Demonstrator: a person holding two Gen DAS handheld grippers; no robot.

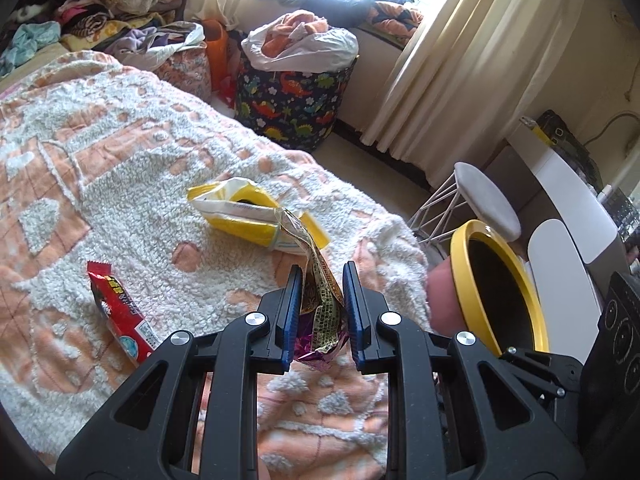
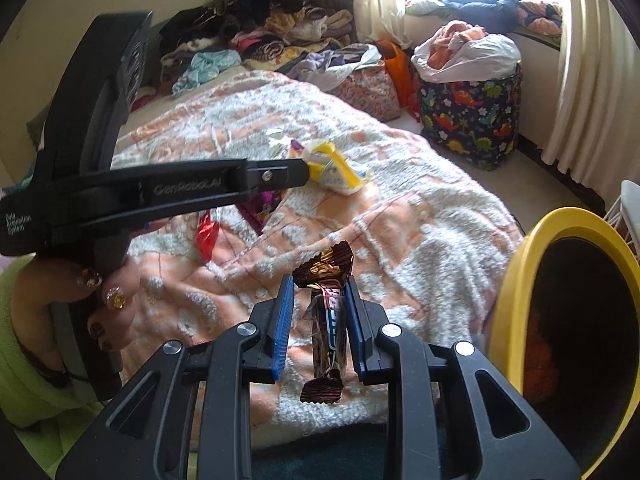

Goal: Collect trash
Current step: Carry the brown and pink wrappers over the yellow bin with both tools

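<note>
My left gripper is shut on a crumpled purple and gold foil wrapper, held just above the bed blanket. A yellow and white packet lies just beyond it, and a red wrapper lies to the left. My right gripper is shut on a brown chocolate bar wrapper above the blanket's near edge. The yellow-rimmed bin stands close on the right; it also shows in the left wrist view. The left gripper's body crosses the right wrist view above the red wrapper.
A dinosaur-print basket with a white bag stands on the floor past the bed. A white stool is beside the bin. Piled clothes cover the far bed end. Curtains hang at the right.
</note>
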